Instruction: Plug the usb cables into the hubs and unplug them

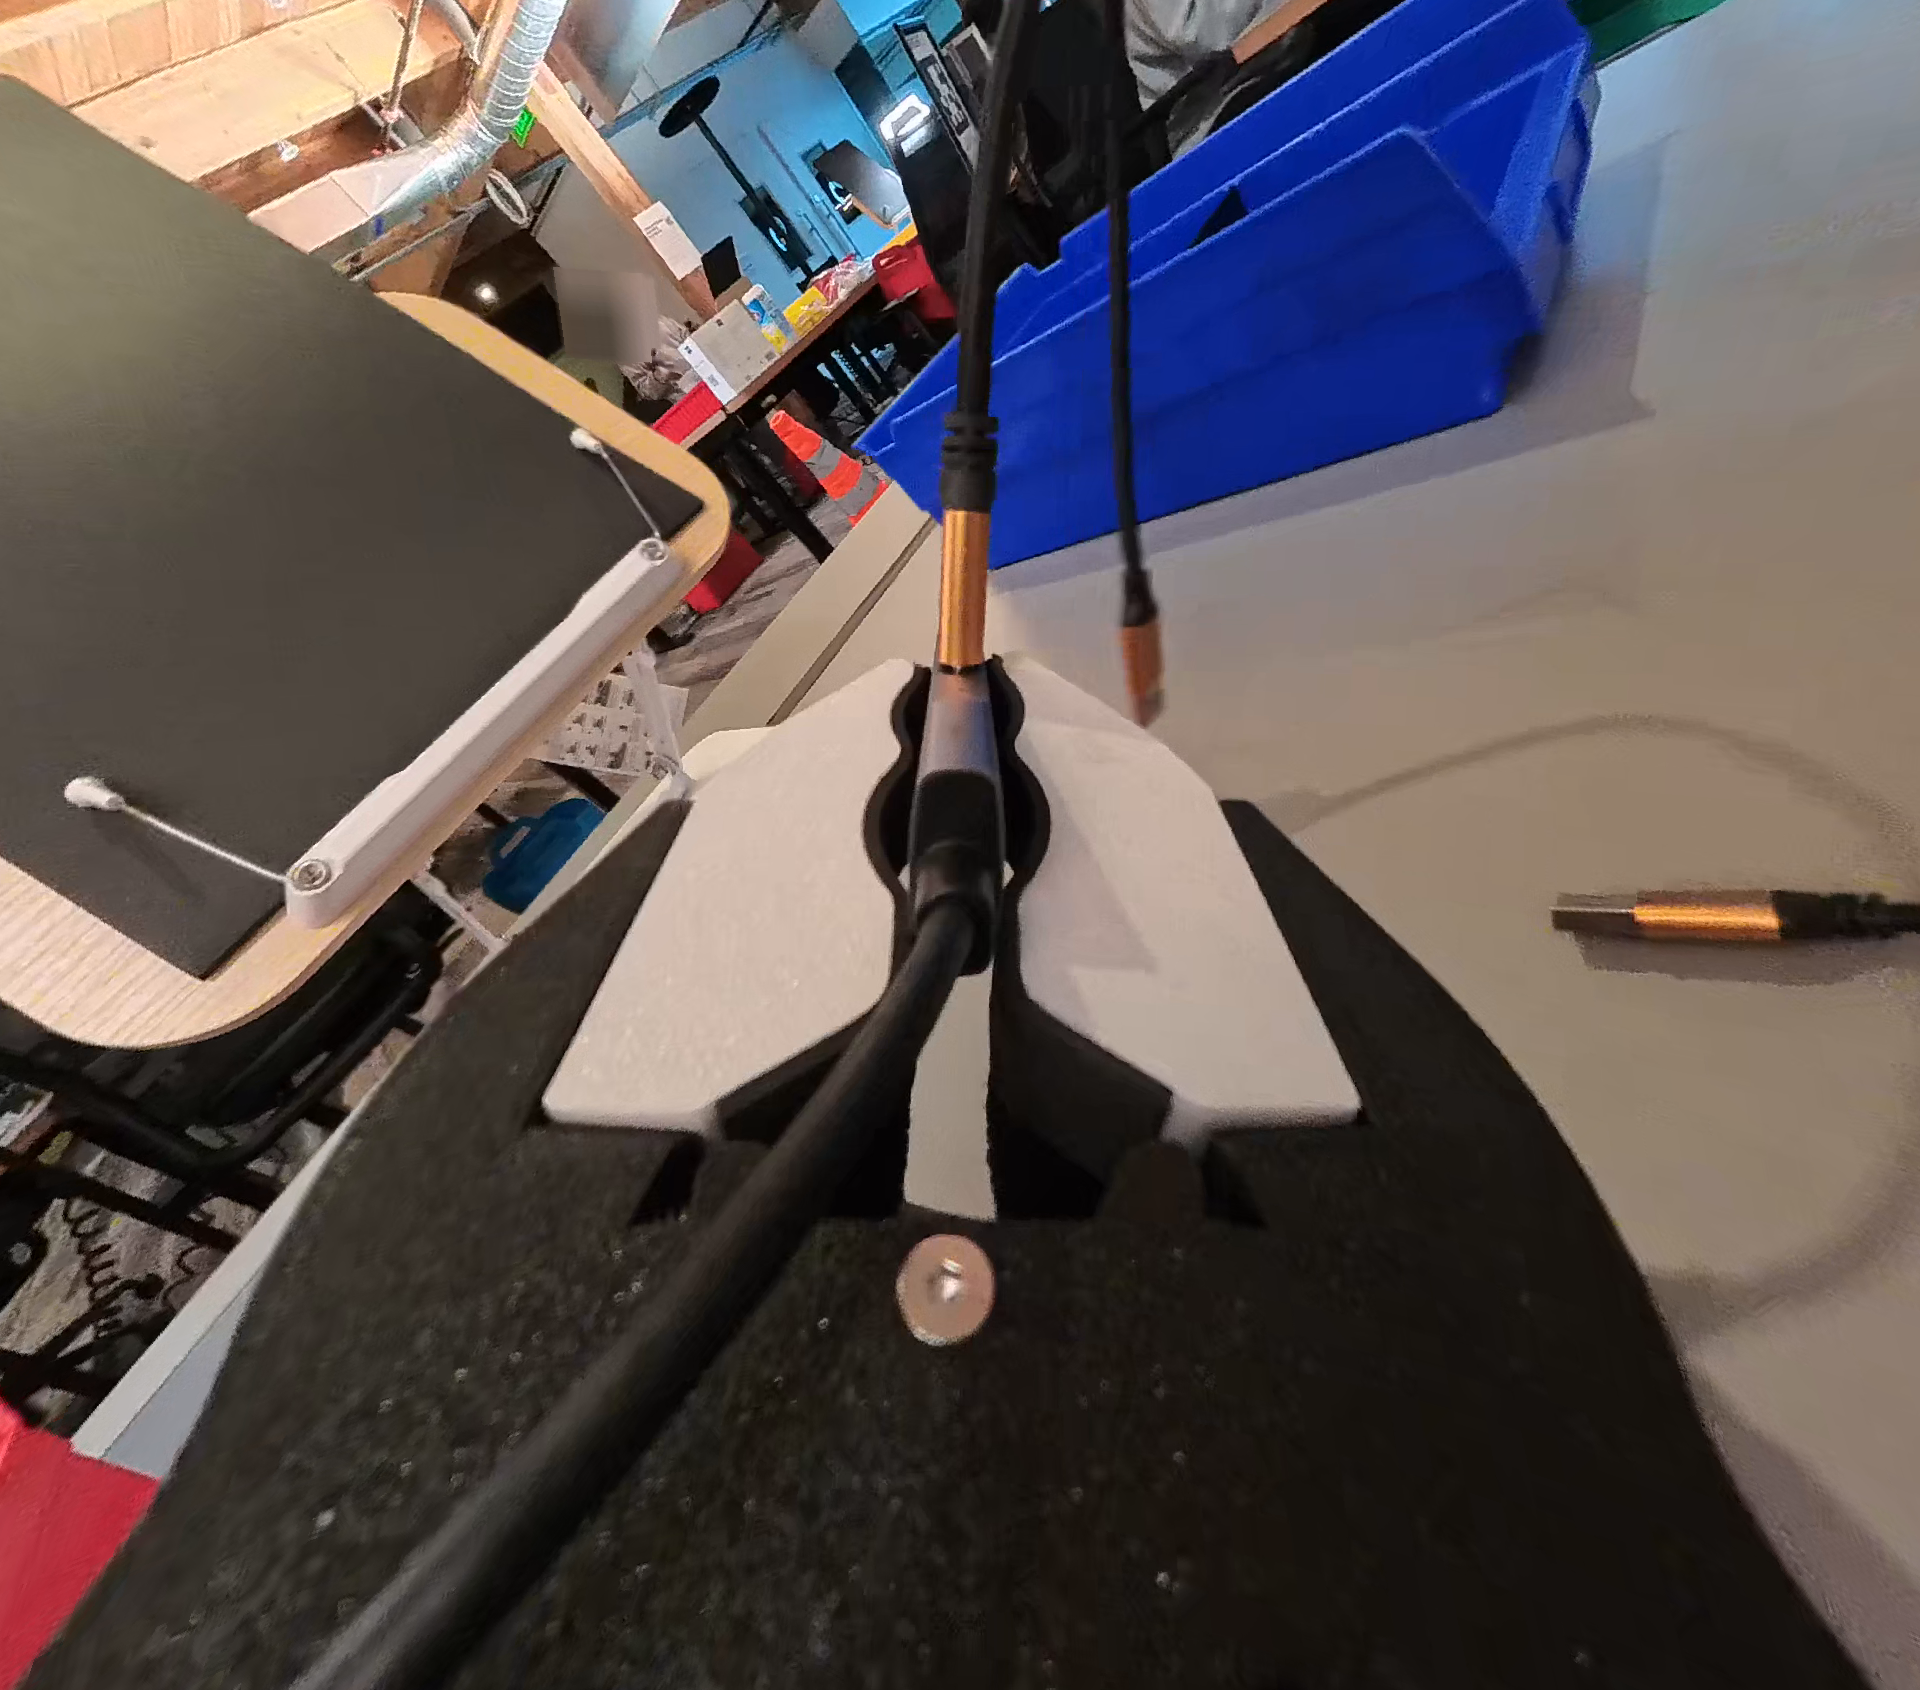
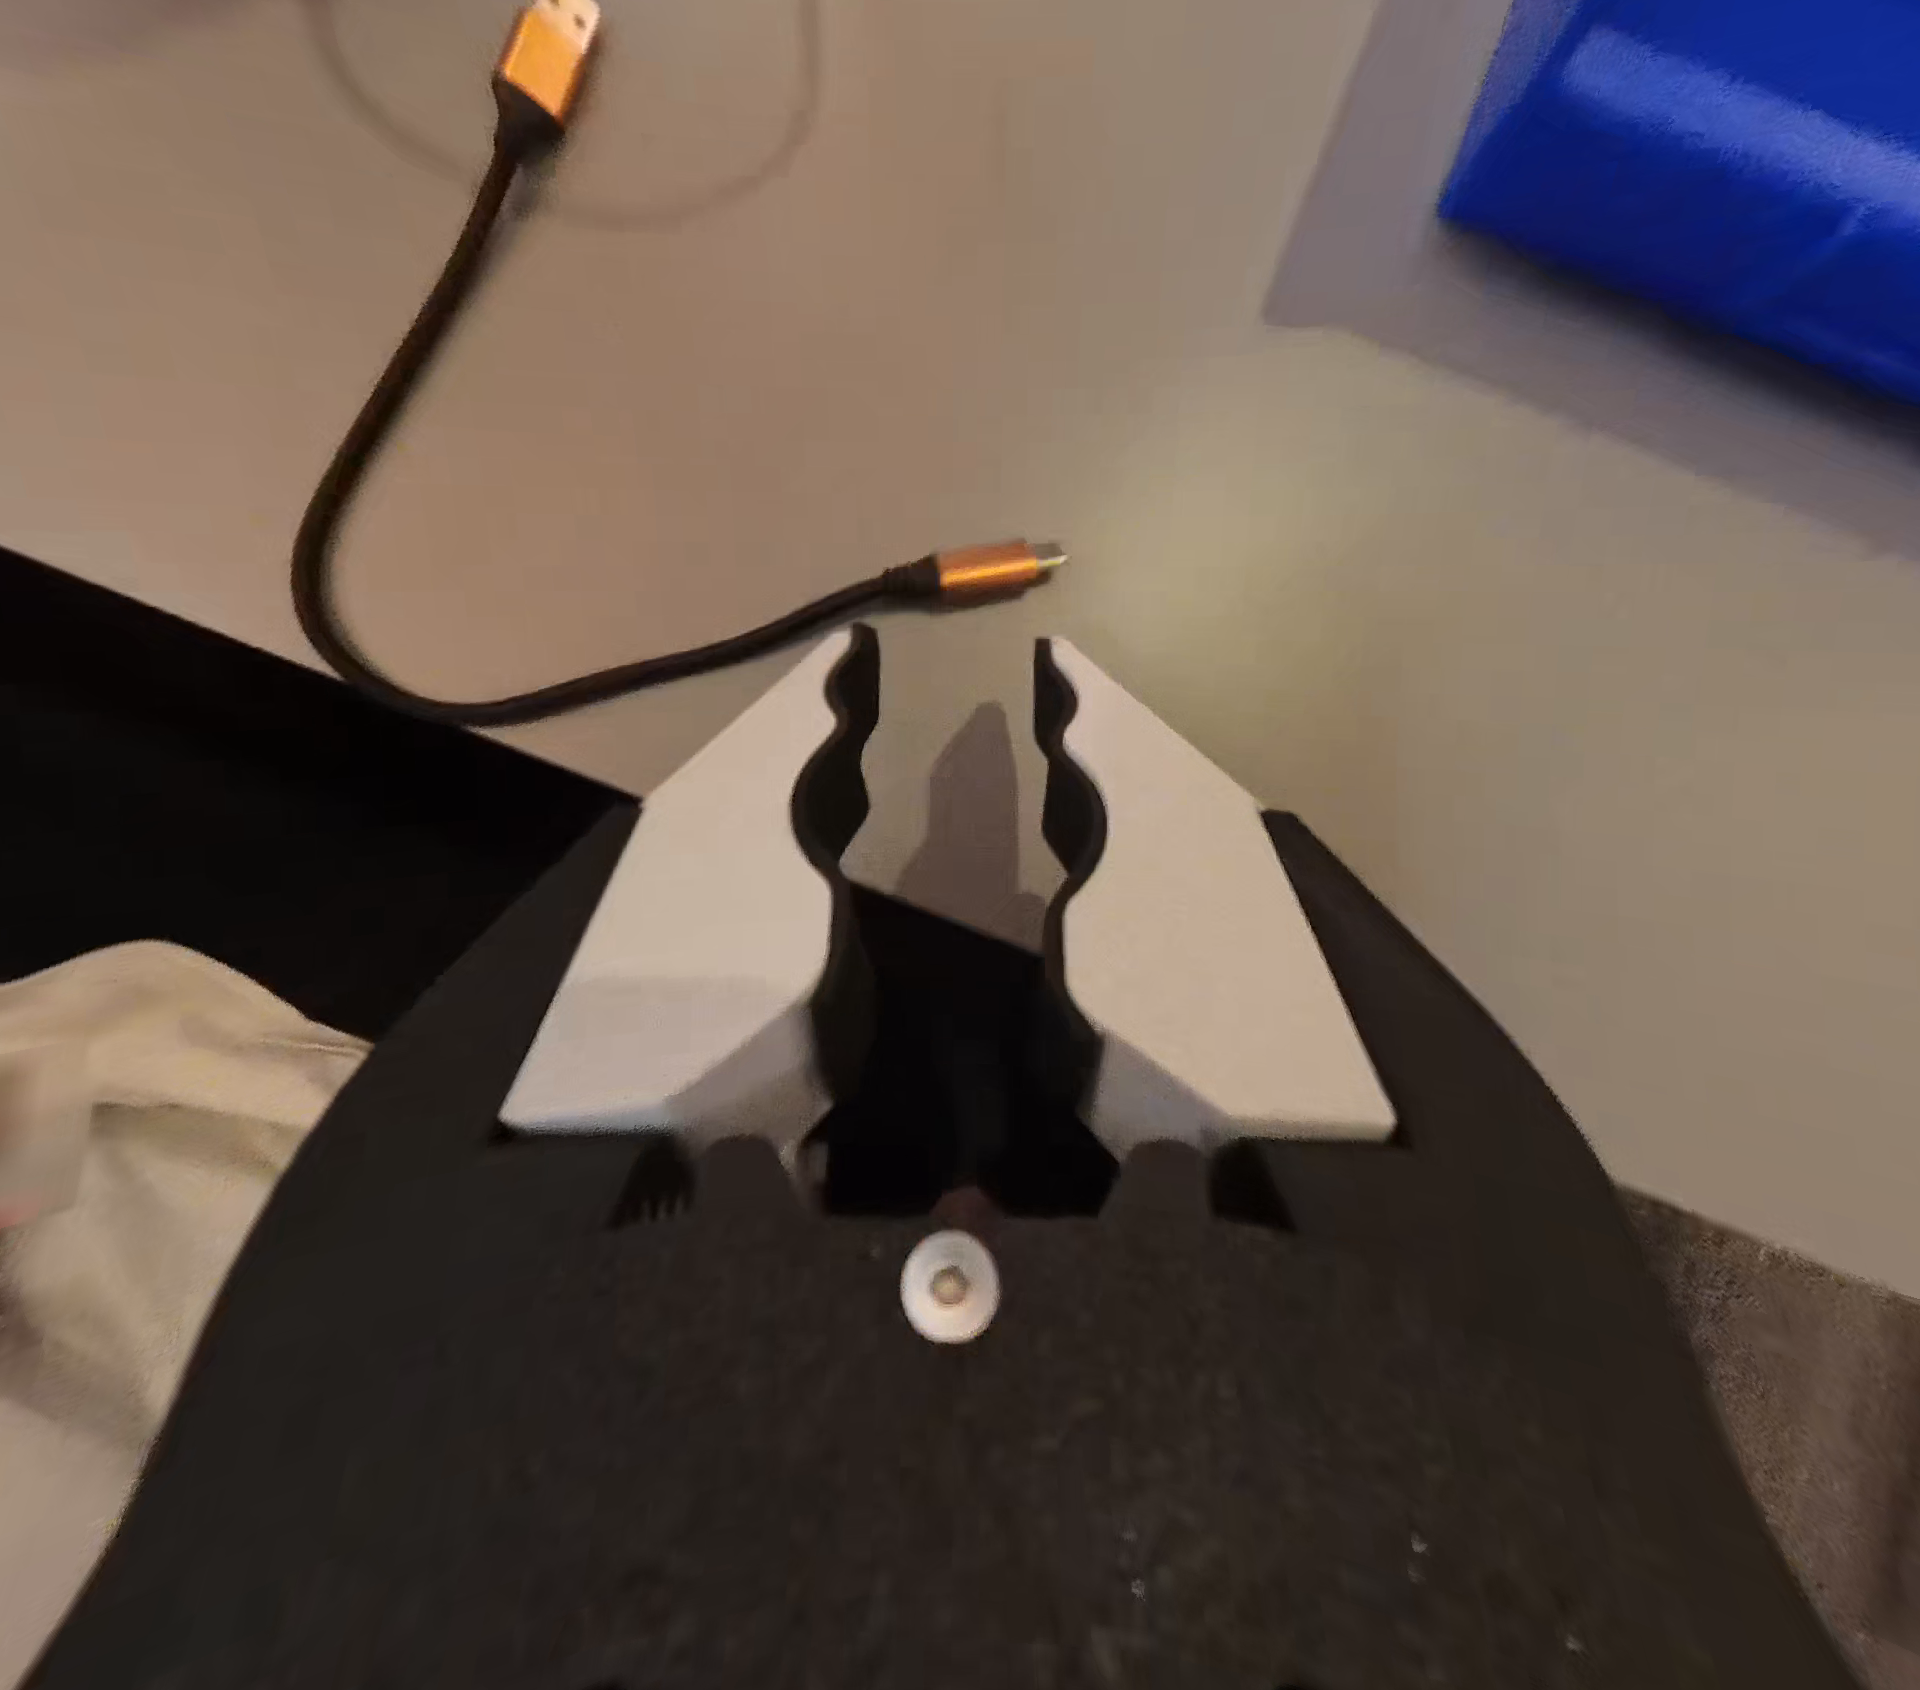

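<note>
**A:** Left view first. Over at nine o'clock?

**B:** A black board (image 1: 208, 497) with a pale wood rim, tilted, past the edge of the counter (image 1: 1455, 653).

**A:** And in the middle?

**B:** Left tongs (image 1: 961, 669), squeezed tight on a grey plug (image 1: 961, 736). A gold plug (image 1: 961, 591) stuck into its front end, pointing to twelve o'clock. A black cable (image 1: 979, 238) going up from there and out the top. A thick black cord (image 1: 717, 1225) trailing back to seven o'clock.

**A:** Just right of that?

**B:** A small hanging plug (image 1: 1140, 664), gold, in the air on a thin black cord, near the tips but not touching. A blue bin (image 1: 1299, 310) on the counter at one o'clock. A big gold plug (image 1: 1704, 918) lying flat at three o'clock.

**A:** Now the right view.

**B:** Pale cloth (image 2: 156, 1173) at eight o'clock. A short black cable (image 2: 307, 560) curved on the counter at ten o'clock, with the big gold plug (image 2: 548, 51) at its far end. Right tongs (image 2: 953, 638) in the middle, spread wide, holding nothing. A little gold plug (image 2: 987, 570) just past the tips at twelve o'clock. The blue bin (image 2: 1714, 134) up at two o'clock.
</note>
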